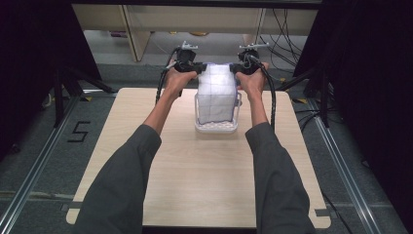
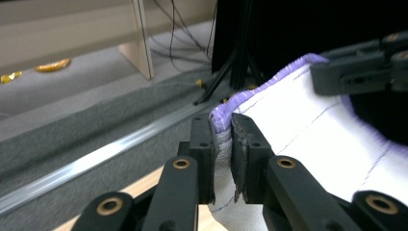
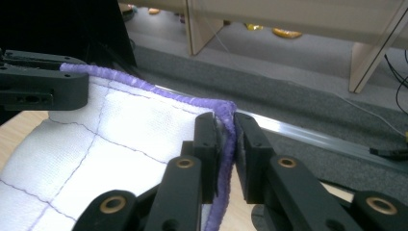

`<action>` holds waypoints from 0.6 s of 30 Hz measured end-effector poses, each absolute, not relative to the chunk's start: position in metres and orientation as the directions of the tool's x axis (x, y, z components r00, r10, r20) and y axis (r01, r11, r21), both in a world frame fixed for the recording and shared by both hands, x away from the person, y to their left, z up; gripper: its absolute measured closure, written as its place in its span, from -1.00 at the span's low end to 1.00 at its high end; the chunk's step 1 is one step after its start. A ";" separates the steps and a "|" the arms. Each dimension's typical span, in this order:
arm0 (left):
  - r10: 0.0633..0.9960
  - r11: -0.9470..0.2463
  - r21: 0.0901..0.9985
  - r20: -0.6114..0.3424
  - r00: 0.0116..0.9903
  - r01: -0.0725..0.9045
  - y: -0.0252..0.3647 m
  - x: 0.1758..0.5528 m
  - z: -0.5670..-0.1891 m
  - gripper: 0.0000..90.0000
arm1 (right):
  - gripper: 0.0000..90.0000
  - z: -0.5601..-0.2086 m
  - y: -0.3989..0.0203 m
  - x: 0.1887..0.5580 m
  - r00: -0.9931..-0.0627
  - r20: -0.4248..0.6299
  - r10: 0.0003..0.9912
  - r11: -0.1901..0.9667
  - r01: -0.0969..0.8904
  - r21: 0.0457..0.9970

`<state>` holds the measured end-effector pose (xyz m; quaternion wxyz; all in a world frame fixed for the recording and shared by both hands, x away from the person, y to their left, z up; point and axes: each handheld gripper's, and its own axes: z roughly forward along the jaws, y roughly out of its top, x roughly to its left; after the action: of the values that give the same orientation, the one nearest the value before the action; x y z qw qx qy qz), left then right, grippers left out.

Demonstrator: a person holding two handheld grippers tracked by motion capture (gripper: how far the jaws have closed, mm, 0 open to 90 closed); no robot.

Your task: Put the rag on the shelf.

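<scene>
A white quilted cloth [image 1: 216,92] with purple stitching and a purple hem hangs spread between my two grippers, its lower end down in a white perforated basket [image 1: 216,127] on the table. My left gripper [image 1: 197,68] is shut on the cloth's upper left corner; in the left gripper view the jaws [image 2: 222,125] pinch the hem of the cloth [image 2: 308,125]. At the upper right corner my right gripper [image 1: 236,68] is shut on the hem, and the right gripper view shows the purple edge of the cloth [image 3: 120,139] squeezed between its jaws [image 3: 225,122].
The basket stands at the far middle of a light wooden table [image 1: 204,170]. Beyond the far edge lie grey floor, a metal rail [image 3: 308,134], wooden furniture legs [image 2: 139,43] and cables. Black stands [image 1: 63,92] flank the table.
</scene>
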<state>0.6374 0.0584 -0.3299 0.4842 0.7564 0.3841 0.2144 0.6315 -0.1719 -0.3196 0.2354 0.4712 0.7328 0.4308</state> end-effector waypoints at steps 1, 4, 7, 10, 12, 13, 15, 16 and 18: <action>0.790 -0.238 0.893 -0.050 0.610 0.382 0.058 0.638 -0.333 0.76 | 0.74 -0.322 -0.172 0.632 -0.443 0.075 0.893 0.175 0.497 0.850; 0.796 -0.239 0.880 -0.065 0.602 0.411 0.057 0.639 -0.339 0.74 | 0.59 -0.328 -0.176 0.634 -0.427 0.076 0.901 0.178 0.523 0.833; 0.787 -0.253 0.854 -0.092 0.610 0.455 0.057 0.639 -0.342 0.58 | 0.41 -0.334 -0.177 0.635 -0.424 0.083 0.902 0.179 0.541 0.822; 0.808 -0.237 0.841 -0.108 0.580 0.487 0.060 0.639 -0.340 0.28 | 0.38 -0.336 -0.181 0.634 -0.419 0.082 0.904 0.176 0.541 0.822; 0.814 -0.249 0.824 -0.108 0.571 0.510 0.064 0.639 -0.339 0.17 | 0.35 -0.336 -0.183 0.632 -0.423 0.094 0.901 0.173 0.551 0.816; 0.818 -0.253 0.820 -0.102 0.566 0.514 0.065 0.638 -0.338 0.13 | 0.34 -0.336 -0.184 0.630 -0.417 0.098 0.904 0.168 0.556 0.814; 0.811 -0.260 0.820 -0.102 0.577 0.510 0.068 0.636 -0.335 0.11 | 0.33 -0.334 -0.188 0.628 -0.428 0.083 0.900 0.181 0.539 0.823; 0.809 -0.264 0.822 -0.097 0.580 0.505 0.070 0.634 -0.333 0.11 | 0.32 -0.334 -0.189 0.627 -0.431 0.088 0.898 0.178 0.539 0.823; 0.810 -0.260 0.824 -0.097 0.578 0.503 0.073 0.629 -0.330 0.10 | 0.31 -0.332 -0.192 0.624 -0.434 0.085 0.897 0.184 0.542 0.820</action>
<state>0.6293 0.0735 -0.3303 0.4358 0.7740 0.4243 0.1761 0.6244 -0.1918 -0.3323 0.2146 0.4867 0.7390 0.4134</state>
